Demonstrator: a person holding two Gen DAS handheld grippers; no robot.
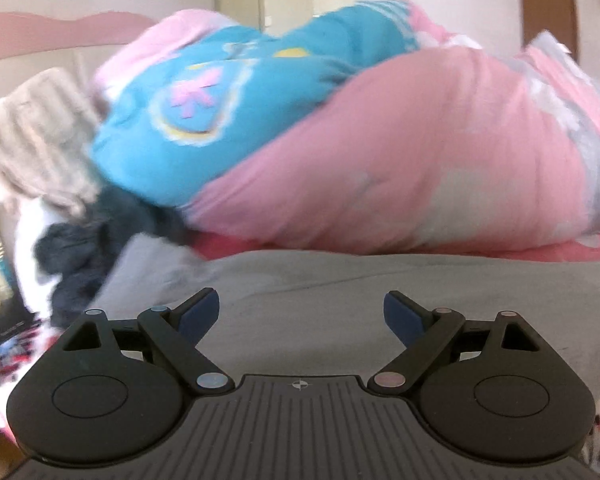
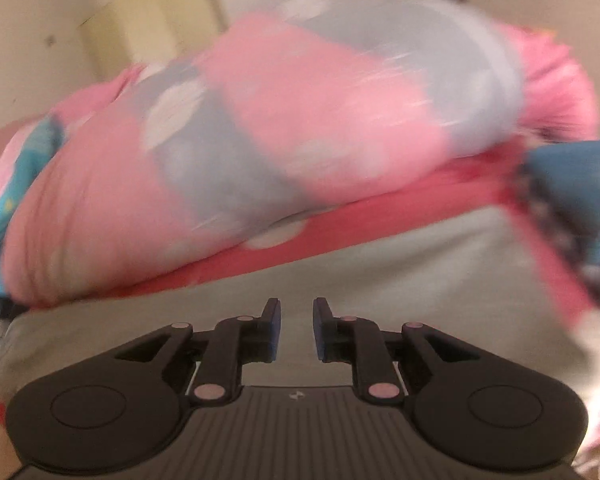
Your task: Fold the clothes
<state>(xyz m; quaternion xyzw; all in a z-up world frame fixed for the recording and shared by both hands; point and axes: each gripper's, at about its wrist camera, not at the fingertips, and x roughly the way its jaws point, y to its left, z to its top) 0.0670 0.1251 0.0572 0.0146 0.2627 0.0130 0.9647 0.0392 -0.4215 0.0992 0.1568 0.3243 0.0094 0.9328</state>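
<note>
Left wrist view: the left gripper (image 1: 301, 309), jaws spread wide and empty, hovers low over a flat grey cloth garment (image 1: 340, 300) filling the lower centre; a pink-and-turquoise bedding heap (image 1: 340, 132) crosses the middle.

Right wrist view: the right gripper (image 2: 297, 322), jaws slightly apart, holds nothing above the same grey garment (image 2: 400, 276).

Matt black plastic is seen on the left tongs (image 1: 301, 312). Soft grey cloth (image 1: 340, 300) is spread beneath; a ribbed beige knit (image 1: 40, 136) is piled at nine o'clock beside smooth pink-and-blue bedding (image 1: 420, 160).
</note>
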